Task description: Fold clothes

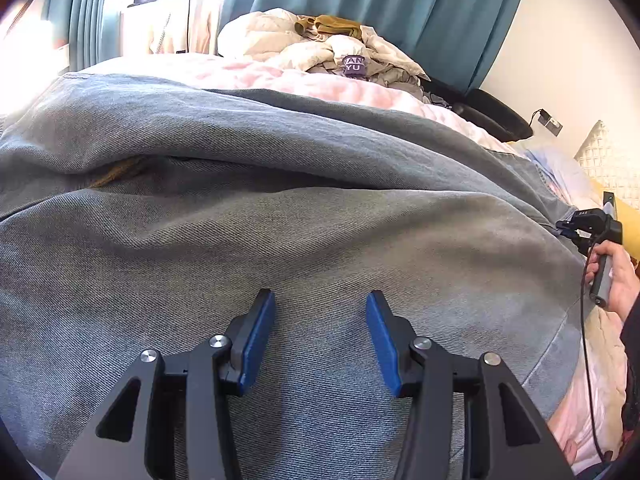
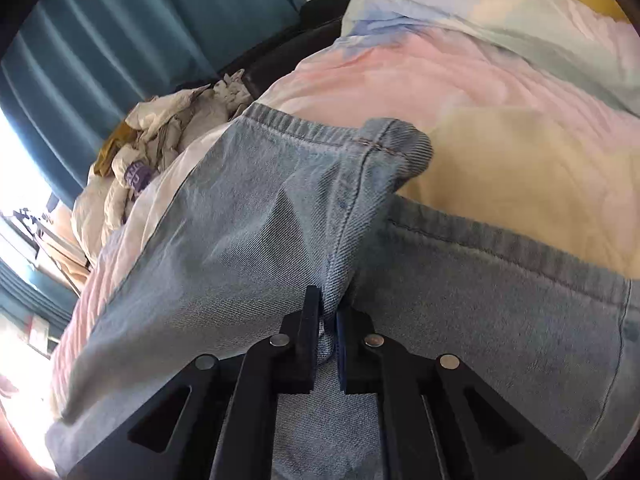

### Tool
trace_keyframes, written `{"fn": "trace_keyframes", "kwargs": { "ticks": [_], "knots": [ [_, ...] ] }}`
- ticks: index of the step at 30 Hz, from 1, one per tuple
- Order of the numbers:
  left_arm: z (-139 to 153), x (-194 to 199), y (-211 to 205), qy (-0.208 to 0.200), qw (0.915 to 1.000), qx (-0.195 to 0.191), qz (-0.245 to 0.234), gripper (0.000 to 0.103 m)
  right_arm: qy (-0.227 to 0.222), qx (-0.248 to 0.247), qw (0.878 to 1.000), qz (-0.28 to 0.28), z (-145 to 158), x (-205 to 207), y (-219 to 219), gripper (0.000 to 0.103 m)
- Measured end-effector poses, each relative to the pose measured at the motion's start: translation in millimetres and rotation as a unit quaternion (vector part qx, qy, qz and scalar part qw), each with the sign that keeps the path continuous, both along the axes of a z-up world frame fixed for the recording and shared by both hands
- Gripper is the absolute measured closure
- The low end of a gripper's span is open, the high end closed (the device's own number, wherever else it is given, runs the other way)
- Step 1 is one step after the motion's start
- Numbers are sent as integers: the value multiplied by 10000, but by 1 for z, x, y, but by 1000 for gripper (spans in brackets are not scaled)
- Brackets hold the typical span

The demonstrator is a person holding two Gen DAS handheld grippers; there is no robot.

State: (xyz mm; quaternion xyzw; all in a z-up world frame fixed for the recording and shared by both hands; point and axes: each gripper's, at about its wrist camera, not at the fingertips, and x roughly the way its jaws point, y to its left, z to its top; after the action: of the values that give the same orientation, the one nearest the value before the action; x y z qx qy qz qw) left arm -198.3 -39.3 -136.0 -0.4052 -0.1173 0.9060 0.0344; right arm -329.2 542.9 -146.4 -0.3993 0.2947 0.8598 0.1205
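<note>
Light blue denim jeans [image 1: 304, 216] lie spread across the bed and fill most of the left wrist view. My left gripper [image 1: 320, 300] is open and empty, its blue pads just above the denim. In the right wrist view my right gripper [image 2: 328, 312] is shut on a raised fold of the jeans [image 2: 280, 208] near a stitched seam, with the hem edge beyond it. The right gripper also shows at the far right of the left wrist view [image 1: 576, 228], held in a hand at the jeans' edge.
The bed has a pink, yellow and blue cover [image 2: 460, 92]. A heap of cream and mustard clothes [image 1: 332, 48] lies at the far side of the bed. Teal curtains [image 1: 380, 8] and a bright window stand behind it. A dark chair [image 1: 496, 116] is by the wall.
</note>
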Motion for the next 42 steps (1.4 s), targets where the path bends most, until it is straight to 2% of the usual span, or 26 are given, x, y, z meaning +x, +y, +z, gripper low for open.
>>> {"fn": "trace_keyframes", "kwargs": {
  "ticks": [3,8,14,17,23,28,30,32,35,37,39,41,42],
  "knots": [
    [1,1,3,-31,10000,-51,-15,55,-119,56,9997,-184,13,18,-11,89],
    [10,12,2,-42,10000,31,-39,55,85,136,9994,-305,44,70,-56,89],
    [40,49,-3,221,9996,91,-149,55,238,-343,9989,-209,66,134,-117,89],
    [56,74,-9,342,9993,99,-142,55,287,-166,9994,-20,76,160,-136,89],
    [83,129,-34,264,9984,243,442,55,352,-294,9989,67,87,204,-140,89],
    [88,169,-77,44,9926,726,968,55,119,-594,9982,-14,75,218,-126,89],
    [86,179,-93,-88,9887,881,1211,55,52,-701,9975,-58,69,218,-121,89],
    [79,190,-112,-328,9803,1268,1476,55,35,-833,9964,-132,63,220,-114,89],
    [72,209,-140,-583,9601,2016,1846,55,25,-928,9953,-258,58,223,-104,88],
    [72,222,-153,-690,9491,2300,2037,55,5,-981,9946,-324,54,225,-98,88],
    [74,238,-164,-656,9415,2487,2178,51,-37,-997,9942,-403,50,225,-94,84],
    [72,251,-174,-700,9323,2633,2380,39,-48,-993,9940,-466,47,224,-90,77],
    [68,256,-179,-764,9268,2721,2472,37,-37,-1008,9937,-485,46,223,-88,73]
  ]
}}
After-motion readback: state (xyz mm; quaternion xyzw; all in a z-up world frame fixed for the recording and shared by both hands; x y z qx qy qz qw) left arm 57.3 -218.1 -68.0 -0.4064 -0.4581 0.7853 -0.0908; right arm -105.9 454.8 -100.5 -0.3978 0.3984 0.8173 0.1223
